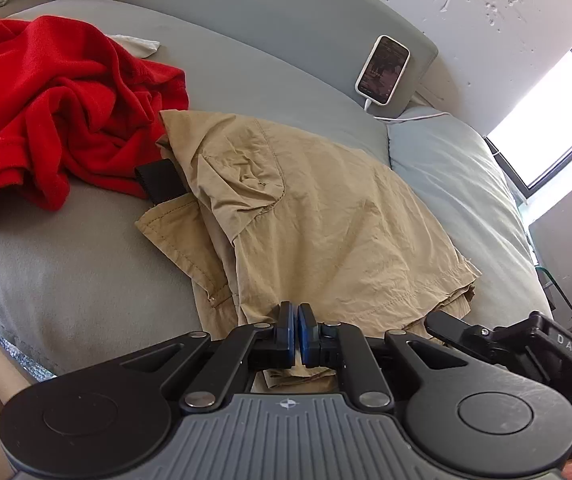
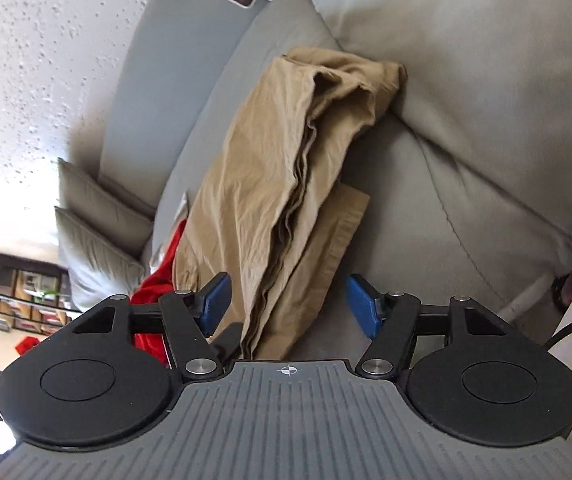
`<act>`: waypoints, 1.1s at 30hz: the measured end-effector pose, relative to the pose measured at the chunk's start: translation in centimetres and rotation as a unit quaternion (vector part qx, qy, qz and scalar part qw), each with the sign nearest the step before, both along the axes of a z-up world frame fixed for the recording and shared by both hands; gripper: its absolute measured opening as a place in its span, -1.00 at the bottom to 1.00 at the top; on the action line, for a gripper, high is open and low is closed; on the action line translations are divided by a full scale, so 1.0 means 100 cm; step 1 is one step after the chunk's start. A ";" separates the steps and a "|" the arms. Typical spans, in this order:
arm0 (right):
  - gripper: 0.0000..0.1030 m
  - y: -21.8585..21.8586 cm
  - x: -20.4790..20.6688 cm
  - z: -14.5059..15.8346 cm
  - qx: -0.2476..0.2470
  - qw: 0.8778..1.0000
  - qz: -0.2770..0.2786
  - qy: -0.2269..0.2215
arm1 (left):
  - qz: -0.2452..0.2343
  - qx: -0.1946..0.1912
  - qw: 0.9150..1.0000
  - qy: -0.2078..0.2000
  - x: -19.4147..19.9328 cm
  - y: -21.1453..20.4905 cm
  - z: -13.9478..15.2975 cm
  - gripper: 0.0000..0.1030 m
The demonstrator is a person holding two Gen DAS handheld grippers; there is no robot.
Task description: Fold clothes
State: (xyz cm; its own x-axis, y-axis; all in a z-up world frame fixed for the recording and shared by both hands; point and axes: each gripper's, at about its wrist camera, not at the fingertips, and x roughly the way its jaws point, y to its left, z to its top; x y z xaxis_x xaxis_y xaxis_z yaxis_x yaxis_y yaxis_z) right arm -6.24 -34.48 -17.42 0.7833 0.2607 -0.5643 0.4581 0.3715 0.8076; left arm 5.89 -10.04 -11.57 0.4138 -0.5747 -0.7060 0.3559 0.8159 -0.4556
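Note:
Folded khaki shorts [image 1: 325,208] lie on the grey sofa seat [image 1: 66,260]. My left gripper [image 1: 296,320] sits at their near edge, its blue pads closed on the cloth, which runs on beneath the jaws. In the right wrist view the same shorts [image 2: 286,168] stretch away as a long layered fold. My right gripper [image 2: 287,300] is open and straddles their near end, with neither blue pad touching the fabric. A crumpled red fleece [image 1: 58,100] is heaped to the left of the shorts and shows as a red patch [image 2: 154,292] by the right gripper's left finger.
A phone [image 1: 383,70] on a white cable [image 1: 405,118] leans against the sofa back. A black strap [image 1: 158,184] pokes out between fleece and shorts. Grey cushions [image 2: 98,232] stand at the sofa's far end. A bright window [image 1: 545,120] is on the right.

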 end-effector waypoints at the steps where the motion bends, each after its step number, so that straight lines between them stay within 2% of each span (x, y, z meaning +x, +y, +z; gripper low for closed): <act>1: 0.29 0.002 0.001 -0.007 0.000 1.000 -0.008 -0.007 | -0.001 0.002 1.000 -0.002 -0.001 -0.001 0.000 -0.78; 7: 0.30 0.014 0.011 -0.010 -0.030 0.998 -0.021 -0.044 | 0.011 -0.014 1.000 0.015 0.002 0.003 -0.003 -0.78; 9: 0.17 0.017 0.020 -0.012 -0.047 0.997 -0.023 -0.061 | 0.013 -0.018 1.000 0.020 0.004 0.004 -0.004 -0.78; 12: -0.04 0.014 0.038 -0.021 -0.039 0.996 -0.040 -0.071 | 0.010 -0.017 1.000 0.019 0.004 0.004 -0.004 -0.78; 14: -0.07 0.011 0.046 -0.021 -0.044 0.996 -0.044 -0.069 | 0.006 -0.013 1.000 0.014 0.004 0.003 -0.003 -0.78; 16: -0.08 0.017 0.055 -0.014 -0.084 0.994 -0.029 -0.057 | 0.003 -0.010 1.000 0.011 0.003 0.002 -0.003 -0.78; 17: -0.21 0.020 0.059 -0.010 -0.106 0.993 -0.020 -0.050 | 0.000 -0.009 1.000 0.010 0.003 0.002 -0.002 -0.79; 18: -0.49 0.023 0.062 -0.006 -0.135 0.990 -0.007 -0.037 | -0.005 -0.011 1.000 0.011 0.003 0.003 0.000 -0.80; 19: -0.53 0.022 0.063 -0.003 -0.140 0.990 0.001 -0.033 | -0.011 -0.014 1.000 0.013 0.003 0.004 0.003 -0.82; 21: -0.73 0.018 0.063 0.003 -0.136 0.990 0.015 -0.028 | -0.032 -0.049 0.998 0.014 0.002 0.012 0.015 -0.80; 24: -0.80 0.005 0.051 0.027 -0.141 0.988 0.055 -0.039 | -0.063 -0.101 0.993 -0.016 -0.002 0.030 0.042 -0.48; 26: -0.80 -0.004 0.041 0.043 -0.145 0.985 0.083 -0.048 | -0.070 -0.117 0.990 -0.046 -0.003 0.043 0.059 -0.24; 27: -0.80 -0.012 0.034 0.050 -0.145 0.983 0.099 -0.043 | -0.068 -0.120 0.989 -0.060 -0.002 0.049 0.065 -0.18; 30: -0.80 -0.040 0.013 0.056 -0.135 0.982 0.128 0.013 | -0.044 -0.105 0.991 -0.070 0.014 0.055 0.067 -0.09; 33: -0.79 -0.060 0.001 0.042 -0.124 0.983 0.118 0.071 | -0.036 -0.085 0.995 -0.045 0.035 0.040 0.052 -0.06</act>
State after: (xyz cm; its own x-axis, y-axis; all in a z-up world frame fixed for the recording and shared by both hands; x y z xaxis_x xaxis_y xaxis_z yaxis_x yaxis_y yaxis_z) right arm -6.14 -40.46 -13.17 0.6260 0.2662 -0.7330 0.4370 0.6587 0.6125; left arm 9.39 -6.00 -6.38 0.4250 -0.7131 -0.5576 0.4561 0.7008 -0.5485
